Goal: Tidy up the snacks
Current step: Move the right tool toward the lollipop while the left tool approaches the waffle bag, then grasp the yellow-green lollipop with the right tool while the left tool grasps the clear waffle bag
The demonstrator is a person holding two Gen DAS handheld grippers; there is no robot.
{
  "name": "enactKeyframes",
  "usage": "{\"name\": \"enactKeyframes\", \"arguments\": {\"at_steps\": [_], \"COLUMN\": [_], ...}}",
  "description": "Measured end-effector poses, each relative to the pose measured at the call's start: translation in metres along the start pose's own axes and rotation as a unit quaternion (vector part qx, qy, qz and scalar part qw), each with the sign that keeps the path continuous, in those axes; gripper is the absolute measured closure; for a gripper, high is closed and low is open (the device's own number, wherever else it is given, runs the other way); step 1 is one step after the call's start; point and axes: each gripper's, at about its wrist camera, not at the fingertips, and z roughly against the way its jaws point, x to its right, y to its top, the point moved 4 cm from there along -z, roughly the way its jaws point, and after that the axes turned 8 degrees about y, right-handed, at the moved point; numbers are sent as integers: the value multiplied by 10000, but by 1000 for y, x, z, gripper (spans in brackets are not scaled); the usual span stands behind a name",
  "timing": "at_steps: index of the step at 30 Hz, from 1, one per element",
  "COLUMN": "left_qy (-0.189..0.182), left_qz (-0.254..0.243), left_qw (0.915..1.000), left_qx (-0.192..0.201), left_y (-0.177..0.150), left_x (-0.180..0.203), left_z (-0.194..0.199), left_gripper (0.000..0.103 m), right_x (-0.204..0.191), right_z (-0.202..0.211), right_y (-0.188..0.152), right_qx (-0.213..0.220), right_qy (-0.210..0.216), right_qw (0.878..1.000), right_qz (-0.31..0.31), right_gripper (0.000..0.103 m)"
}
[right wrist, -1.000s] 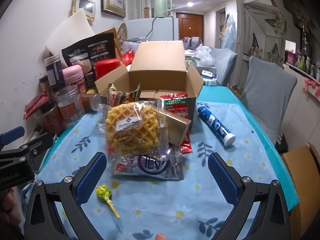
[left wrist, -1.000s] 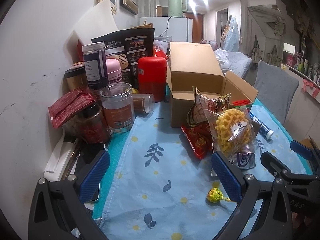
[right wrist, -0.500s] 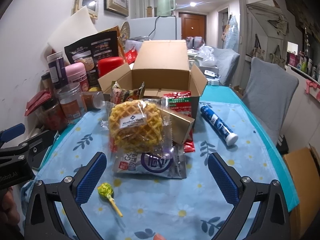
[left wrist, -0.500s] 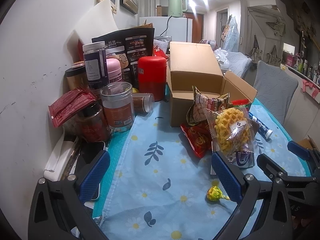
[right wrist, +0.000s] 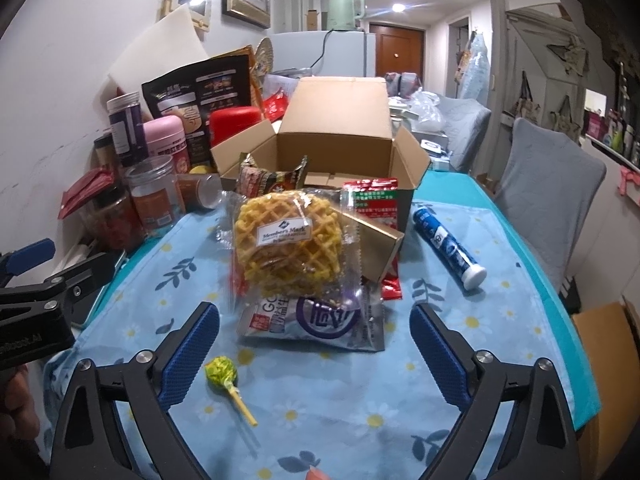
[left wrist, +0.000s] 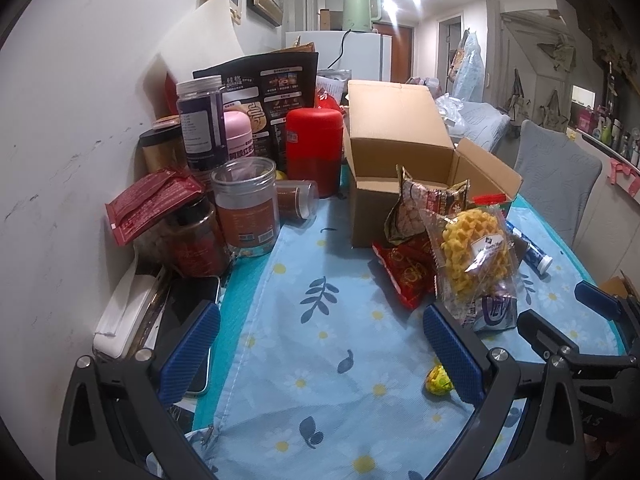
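Right wrist view: your surface [right wrist: 500, 240] wears a blue daisy cloth, wall side crowded with jars. Open cardboard box [right wrist: 336, 140] stands mid-surface, flaps up, lid tilted back. Snack pile leans on the box front: waffle pack [right wrist: 288, 244] on top, lying on a silver-purple packet [right wrist: 316, 320], with a red-green packet [right wrist: 374, 200] and a dark crinkled bag [right wrist: 272, 178] behind it at the box edge. Blue tube [right wrist: 446, 246] lies apart, right of the box. Green lollipop [right wrist: 222, 374] sits alone on the cloth just beside your right gripper's [right wrist: 314, 344] left finger. Right jaws are wide but closing; nothing between them but cloth, with the silver packet's near edge just ahead of the tips. Left wrist view: your left gripper [left wrist: 320, 346] has jaws spread open, empty, over bare cloth. A phone [left wrist: 192, 320] lies beside its left finger, and a clear jar [left wrist: 246, 206] and red canister [left wrist: 314, 150] stand further back by the wall.
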Motion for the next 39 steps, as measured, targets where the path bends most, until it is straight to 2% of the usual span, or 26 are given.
{"name": "enactKeyframes", "arguments": {"at_steps": [13,22,24,27,34,39], "left_qy": [32,85,92,101,-52,-469], "left_qz": [-109,-131,-118,-102,-98,-126], "left_qw": [9999,9995,9994,9994,9992,9979], "left_qx": [-65,-269,-299,-310,-391,-434], "left_y": [-15,-25,-25,-25,-21,-12], "left_x": [-8,-15,-16,-17,-11,8], "left_z": [-6,-21,-24,-26,-34,-37], "left_gripper": [0,0,0,0,0,0], "right_x": [-17,-46,-52,-58,-55,-35], "right_z": [-22,-53,-61,-68,-66,-47], "right_y": [-19,-48,-54,-58,-53,-43], "right_qx": [-441,-1009,-1153,-1215,-1077,-959], "right_qy": [485,1238,1307,1280,1433,1417], "right_qw": [9977,9858,9830,9819,9816,9837], "right_qz": [187,516,585,694,655,548], "right_gripper": [28,54,66,77,78,78]}}
